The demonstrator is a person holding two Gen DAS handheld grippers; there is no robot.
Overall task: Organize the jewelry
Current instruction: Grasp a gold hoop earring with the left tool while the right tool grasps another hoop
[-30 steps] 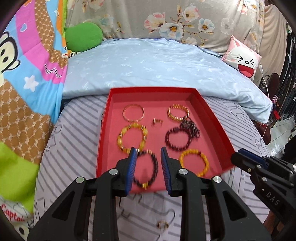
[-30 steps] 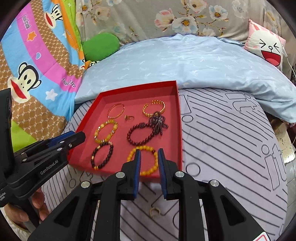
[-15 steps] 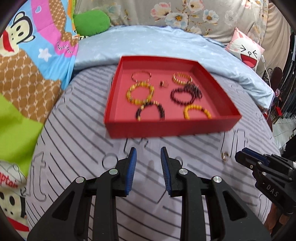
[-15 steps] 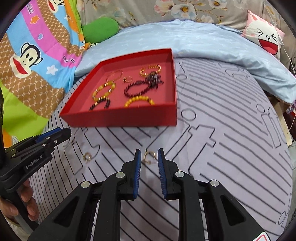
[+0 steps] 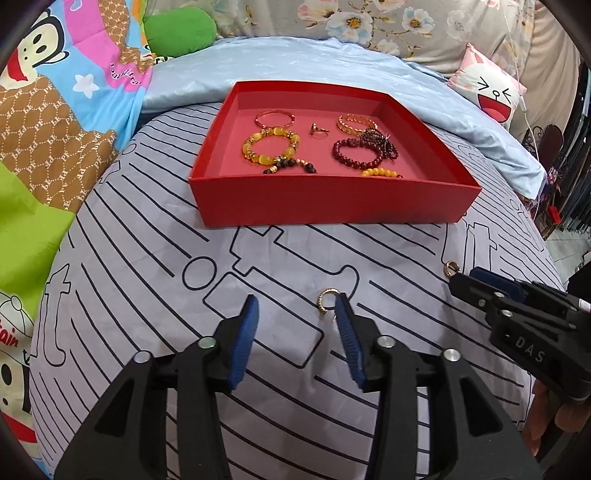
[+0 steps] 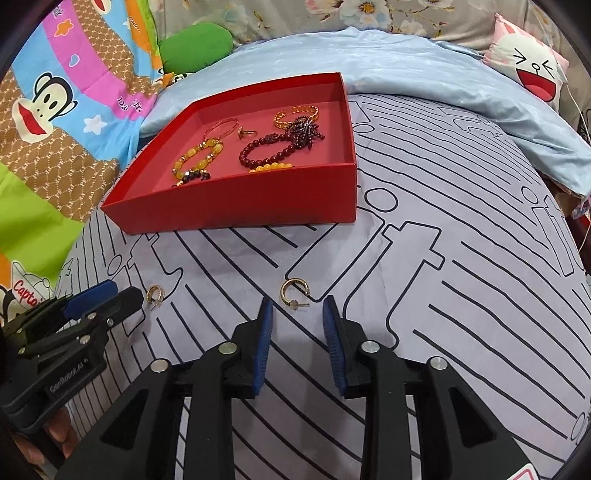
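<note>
A red tray sits on the striped grey sheet and holds several bead bracelets, gold bangles and a ring. Two gold hoop earrings lie on the sheet in front of it. My left gripper is open and low over the sheet, with one earring just inside its right fingertip. My right gripper is open, with the other earring just ahead of its tips. The left view shows that second earring at the right gripper's tip. The right view shows the first earring by the left gripper.
A light blue quilt lies behind the tray. A cartoon monkey blanket and a green cushion are at the left, a white-pink pillow at the right. The bed edge drops off at the far right.
Both grippers have pulled back from over the tray, dropped low toward the sheet and opened wider. Each now has an earring at its tips.
</note>
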